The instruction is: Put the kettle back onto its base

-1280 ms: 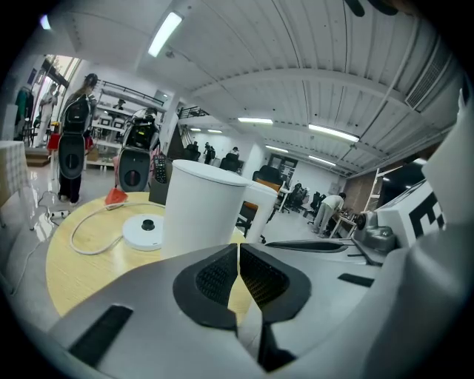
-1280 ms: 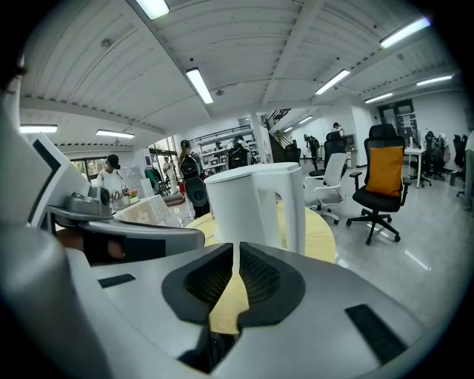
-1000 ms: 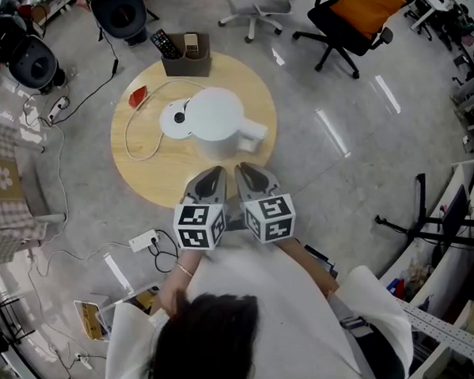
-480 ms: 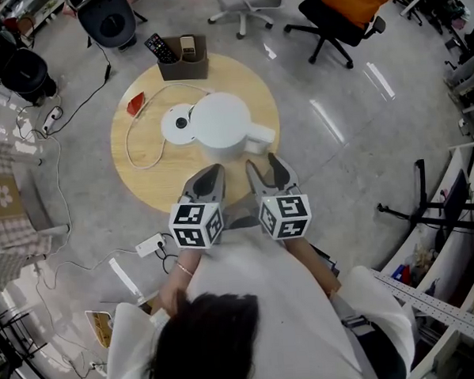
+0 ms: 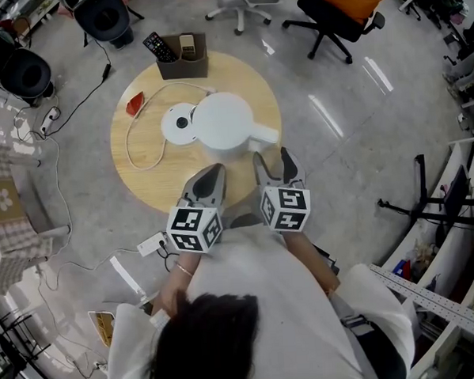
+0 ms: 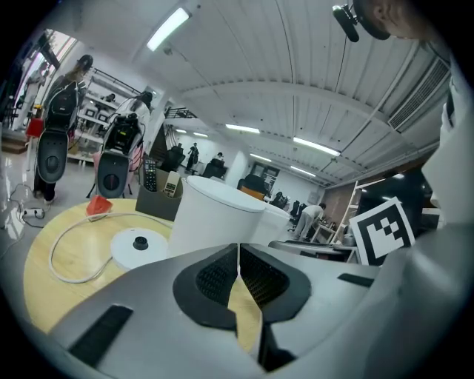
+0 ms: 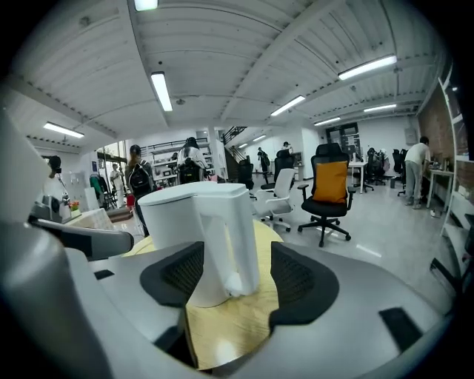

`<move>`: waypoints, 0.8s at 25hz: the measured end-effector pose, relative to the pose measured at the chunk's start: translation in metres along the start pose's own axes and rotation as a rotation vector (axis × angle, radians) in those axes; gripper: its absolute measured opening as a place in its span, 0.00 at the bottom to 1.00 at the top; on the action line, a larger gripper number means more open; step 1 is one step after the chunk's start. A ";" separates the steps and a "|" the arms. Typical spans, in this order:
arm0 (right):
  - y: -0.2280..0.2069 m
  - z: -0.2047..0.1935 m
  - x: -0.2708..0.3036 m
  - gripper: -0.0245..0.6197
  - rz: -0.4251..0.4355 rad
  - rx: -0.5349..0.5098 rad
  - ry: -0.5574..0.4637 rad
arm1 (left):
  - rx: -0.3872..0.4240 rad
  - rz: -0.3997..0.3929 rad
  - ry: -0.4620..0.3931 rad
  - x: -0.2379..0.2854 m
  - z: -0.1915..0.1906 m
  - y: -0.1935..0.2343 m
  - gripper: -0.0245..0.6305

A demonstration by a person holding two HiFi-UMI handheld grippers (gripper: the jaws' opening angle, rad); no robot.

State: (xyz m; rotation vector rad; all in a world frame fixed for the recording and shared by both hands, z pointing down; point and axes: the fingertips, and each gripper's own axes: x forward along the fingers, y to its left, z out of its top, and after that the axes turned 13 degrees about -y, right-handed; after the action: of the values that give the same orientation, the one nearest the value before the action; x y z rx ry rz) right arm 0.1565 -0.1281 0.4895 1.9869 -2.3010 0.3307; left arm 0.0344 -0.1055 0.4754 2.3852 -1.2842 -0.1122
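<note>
Status: not started in any real sense. The round desk (image 5: 146,185) carries everything. The kettle (image 5: 222,122) stands upright on the bare wood near the desk's middle. It is off its base (image 5: 178,123), which sits just beside it on my left, close or maybe touching at the rim. The base is empty, and its cord (image 5: 136,154) loops over the desk. Left to do: grip, lift, shift over the base, set down.

Pose: both tools sit at the near edge of the desk, pointing forward and a little down at the kettle.

- My right tool (image 5: 273,161) has just been opening its jaws, and they now stand wide. In the right gripper view the kettle's handle (image 7: 231,244) lines up in the gap. It reads as just ahead of the pads, so nothing is gripped. In my judgement I push forward, then clench.
- My left tool (image 5: 212,176) is clenched on nothing, with its jaws together. It sits beside the right one and points at the kettle body (image 6: 211,218), short of it.
</note>
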 end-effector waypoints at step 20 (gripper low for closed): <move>-0.009 -0.004 0.037 0.48 -0.104 -0.094 0.002 | 0.005 0.054 0.027 0.007 -0.002 0.027 0.09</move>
State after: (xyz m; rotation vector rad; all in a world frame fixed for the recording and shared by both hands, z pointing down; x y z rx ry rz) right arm 0.1595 -0.1646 0.5015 2.0495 -2.1593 0.2120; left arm 0.0180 -0.1238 0.4892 2.3458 -1.3365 -0.0607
